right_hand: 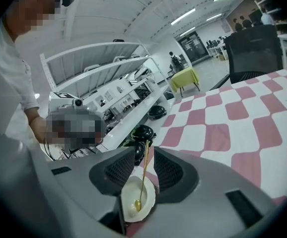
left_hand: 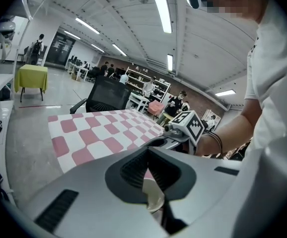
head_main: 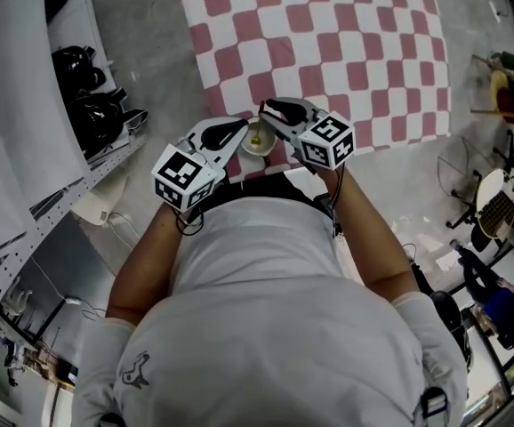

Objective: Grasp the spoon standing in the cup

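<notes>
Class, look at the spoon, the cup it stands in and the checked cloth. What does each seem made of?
The spoon looks like metal with a gold-coloured finish: its stem is thin and straight. The cup is likely glazed ceramic, possibly plastic: plain white and smooth. The checked cloth could be matte fabric or vinyl: flat pink and white squares, weave too small to tell.

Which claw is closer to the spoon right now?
Right. The right claw has its jaws open on either side of the spoon handle, above the cup. The left claw pinches the cup's rim, beside the spoon.
</notes>
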A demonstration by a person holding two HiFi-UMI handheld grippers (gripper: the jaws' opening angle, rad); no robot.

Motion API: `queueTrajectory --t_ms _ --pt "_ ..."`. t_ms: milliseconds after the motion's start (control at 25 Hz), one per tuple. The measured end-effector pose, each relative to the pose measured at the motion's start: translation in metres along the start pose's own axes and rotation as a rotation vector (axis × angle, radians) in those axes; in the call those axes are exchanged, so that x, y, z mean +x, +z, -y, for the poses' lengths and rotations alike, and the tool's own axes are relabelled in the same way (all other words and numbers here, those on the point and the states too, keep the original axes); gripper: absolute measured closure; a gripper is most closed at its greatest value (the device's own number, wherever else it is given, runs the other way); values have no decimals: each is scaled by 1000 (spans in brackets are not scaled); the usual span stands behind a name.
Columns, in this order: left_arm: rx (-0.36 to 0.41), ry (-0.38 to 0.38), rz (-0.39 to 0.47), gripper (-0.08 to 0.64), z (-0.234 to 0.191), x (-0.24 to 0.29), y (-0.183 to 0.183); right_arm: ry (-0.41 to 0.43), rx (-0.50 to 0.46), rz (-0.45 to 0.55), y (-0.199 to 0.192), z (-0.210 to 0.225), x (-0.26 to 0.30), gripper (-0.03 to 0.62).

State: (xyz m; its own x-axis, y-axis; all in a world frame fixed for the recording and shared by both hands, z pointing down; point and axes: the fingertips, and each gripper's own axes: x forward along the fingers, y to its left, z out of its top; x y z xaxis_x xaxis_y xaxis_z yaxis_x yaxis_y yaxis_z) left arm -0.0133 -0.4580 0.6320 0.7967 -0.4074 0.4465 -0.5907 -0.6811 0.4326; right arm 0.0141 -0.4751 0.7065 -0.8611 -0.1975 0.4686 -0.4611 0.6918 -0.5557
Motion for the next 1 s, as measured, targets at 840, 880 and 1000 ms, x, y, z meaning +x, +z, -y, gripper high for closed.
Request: queueTrajectory --t_ms 840,880,1000 --pt "-10 49 71 546 -25 -17 24 55 18 17 -5 -12 10 558" --pt "-3 48 75 546 -24 -18 27 54 22 24 -3 -14 8 558" --pt "9 40 89 546 -20 -21 34 44 17 51 7 -19 -1 558"
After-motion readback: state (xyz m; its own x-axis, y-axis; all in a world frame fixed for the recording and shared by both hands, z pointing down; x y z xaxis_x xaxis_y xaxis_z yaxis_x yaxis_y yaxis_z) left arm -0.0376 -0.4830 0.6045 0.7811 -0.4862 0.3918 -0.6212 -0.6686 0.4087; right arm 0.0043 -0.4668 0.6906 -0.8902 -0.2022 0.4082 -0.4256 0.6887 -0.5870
